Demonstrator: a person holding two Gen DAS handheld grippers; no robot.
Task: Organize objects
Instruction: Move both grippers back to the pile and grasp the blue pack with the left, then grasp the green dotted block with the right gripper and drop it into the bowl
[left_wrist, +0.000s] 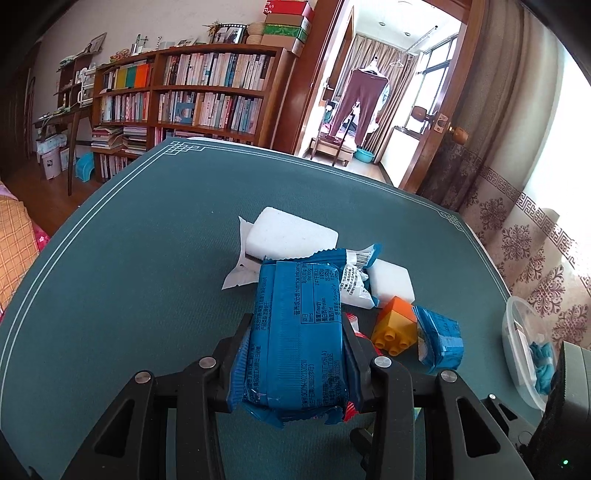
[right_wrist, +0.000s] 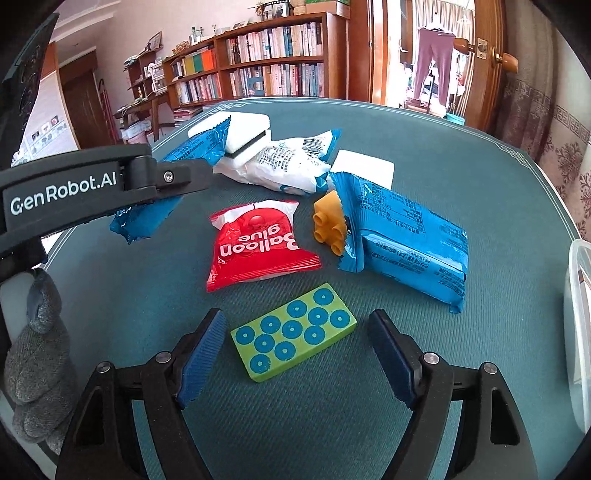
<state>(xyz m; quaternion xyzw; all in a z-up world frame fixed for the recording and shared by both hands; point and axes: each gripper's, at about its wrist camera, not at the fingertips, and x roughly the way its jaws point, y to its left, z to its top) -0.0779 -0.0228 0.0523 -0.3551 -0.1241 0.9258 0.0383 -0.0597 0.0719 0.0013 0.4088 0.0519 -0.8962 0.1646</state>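
The teal worktop (right_wrist: 461, 155) fills both views, its pale border line curving round the edges, and a clear plastic container (left_wrist: 517, 343) sits at its right rim. Biggest item on the cloth — a blue snack packet (right_wrist: 406, 243) lying flat at the right of the pile, printed side up. Just beside it on the left, the red "Balloon glue" sachet (right_wrist: 258, 243), lettering upside down from the right wrist camera. Behind those, a white printed pouch (right_wrist: 280, 166) rests against a white foam block (right_wrist: 251, 129), with a second white block (right_wrist: 365, 166) behind the blue packet.

Now the left tool (left_wrist: 299, 332) — it is pinching another blue packet (left_wrist: 299, 332) by its long sides, both pads pressed into the wrapper, and from the right wrist camera that packet hangs clear of the cloth at the left of the pile. A grey-gloved hand (right_wrist: 37, 365) shows below that tool.

The right tool (right_wrist: 295, 354) stands spread wide, pads apart on either side of a green tile with blue dots (right_wrist: 293, 332), touching neither edge; the tile lies flat, nearest of all. Smallest piece: the orange-yellow toy brick (right_wrist: 328, 221), tipped on its side, studs facing the camera, touching the blue packet's crimped end.
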